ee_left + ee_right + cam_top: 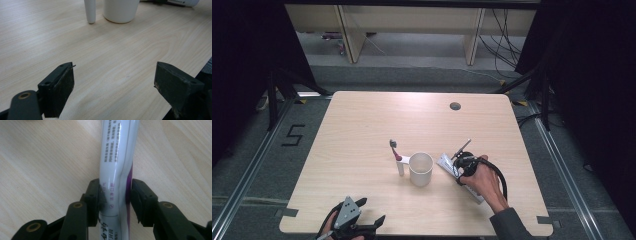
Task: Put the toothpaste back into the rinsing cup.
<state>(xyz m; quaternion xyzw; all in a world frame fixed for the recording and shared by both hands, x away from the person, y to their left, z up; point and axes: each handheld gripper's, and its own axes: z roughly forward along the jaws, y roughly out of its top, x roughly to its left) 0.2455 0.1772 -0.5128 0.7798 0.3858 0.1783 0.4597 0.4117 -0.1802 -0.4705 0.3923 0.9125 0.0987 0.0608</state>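
Observation:
A white toothpaste tube (118,152) with printed text and a purple stripe lies flat on the wooden table (362,125), right of a white cup (420,169). My right gripper (116,195) is shut on the toothpaste tube, its jaws pinching the tube's sides; in the high view the right gripper (460,167) sits over the tube (445,162). A toothbrush (397,157) with a white handle stands just left of the cup. My left gripper (372,210) rests open near the table's front left edge. The left gripper (113,80) has nothing between its jaws, with the cup (121,10) and toothbrush handle (90,11) ahead.
A round cable hole (455,106) sits near the table's far edge. Black curtains flank both sides, and wooden furniture legs (348,35) and cables lie on the floor beyond. A "5" mark (293,135) is taped on the floor at left.

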